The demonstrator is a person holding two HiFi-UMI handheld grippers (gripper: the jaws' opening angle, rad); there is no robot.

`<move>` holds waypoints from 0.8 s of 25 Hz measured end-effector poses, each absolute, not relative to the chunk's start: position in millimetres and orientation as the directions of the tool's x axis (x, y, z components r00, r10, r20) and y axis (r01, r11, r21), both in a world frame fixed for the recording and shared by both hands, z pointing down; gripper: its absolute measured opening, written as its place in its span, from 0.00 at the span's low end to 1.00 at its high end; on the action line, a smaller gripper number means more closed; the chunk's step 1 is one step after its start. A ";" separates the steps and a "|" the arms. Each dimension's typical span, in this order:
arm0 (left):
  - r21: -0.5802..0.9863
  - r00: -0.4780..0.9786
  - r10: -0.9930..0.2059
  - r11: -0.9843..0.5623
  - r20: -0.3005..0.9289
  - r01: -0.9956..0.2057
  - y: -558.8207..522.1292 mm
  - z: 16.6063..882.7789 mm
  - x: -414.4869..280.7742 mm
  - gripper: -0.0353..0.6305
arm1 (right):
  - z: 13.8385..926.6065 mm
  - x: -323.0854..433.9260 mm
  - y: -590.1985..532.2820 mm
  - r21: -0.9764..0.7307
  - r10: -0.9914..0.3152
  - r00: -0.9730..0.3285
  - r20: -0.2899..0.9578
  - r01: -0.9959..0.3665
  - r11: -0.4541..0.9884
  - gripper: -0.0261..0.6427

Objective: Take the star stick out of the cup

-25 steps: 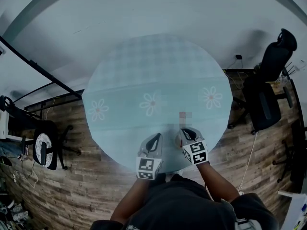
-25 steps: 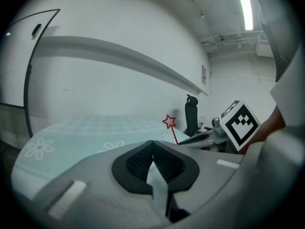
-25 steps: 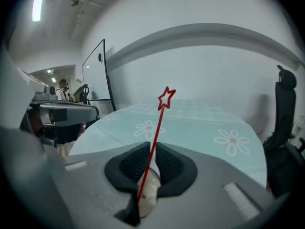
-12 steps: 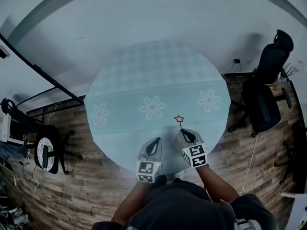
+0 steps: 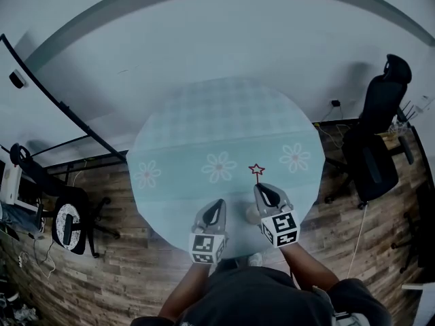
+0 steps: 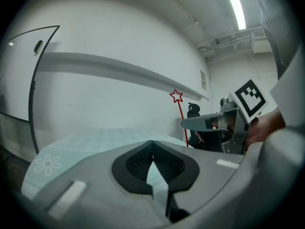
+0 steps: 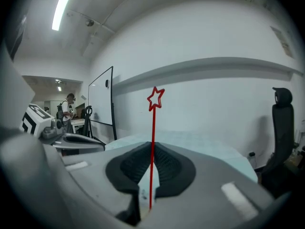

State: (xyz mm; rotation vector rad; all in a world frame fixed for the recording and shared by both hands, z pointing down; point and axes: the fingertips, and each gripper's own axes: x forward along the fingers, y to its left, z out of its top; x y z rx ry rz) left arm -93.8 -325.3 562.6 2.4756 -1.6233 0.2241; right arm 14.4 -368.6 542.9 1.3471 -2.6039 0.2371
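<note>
The round tabletop (image 5: 224,114) has a pale blue-green cover printed with daisy flowers and stands on a wood-plank floor (image 5: 122,263).

Left tool (image 5: 217,205): positioned over the near edge of the tabletop. In the left gripper view, the left tool (image 6: 152,149) has its ribbed black pads closed until the tips touch, with nothing between them.

A pale round object (image 5: 252,214) rests on the tabletop between the two tools. Its type cannot be determined.

Star stick (image 5: 256,170): a thin, straight red rod topped with an open red star outline. It stands upright and projects from the tip of the right tool (image 5: 262,190), above the tabletop near its front right. In the right gripper view, the right tool (image 7: 151,168) is clamped on the lower shaft of the star stick (image 7: 153,137), and the star is well clear of the pads. In the left gripper view, the same stick (image 6: 180,118) rises from the right tool (image 6: 205,123).

A black office chair (image 5: 380,134) stands on the floor to the right of the tabletop.
</note>
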 end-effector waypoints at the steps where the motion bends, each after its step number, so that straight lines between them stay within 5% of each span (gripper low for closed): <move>1: 0.060 0.392 -0.896 -0.388 0.211 -0.920 -326.5 557.9 -95.2 0.06 | 531.7 13.9 -369.6 -0.048 -0.792 -0.567 0.226 -0.819 0.572 0.07; 10: 0.059 0.335 -0.935 -0.330 0.114 -0.942 -334.4 516.0 -109.3 0.06 | 441.5 18.3 -361.1 0.009 -0.816 -0.577 0.032 -0.817 0.577 0.07; 20: 0.049 0.335 -0.940 -0.333 0.059 -0.942 -338.3 489.0 -106.6 0.06 | 437.1 26.2 -356.5 0.018 -0.825 -0.565 0.008 -0.825 0.565 0.06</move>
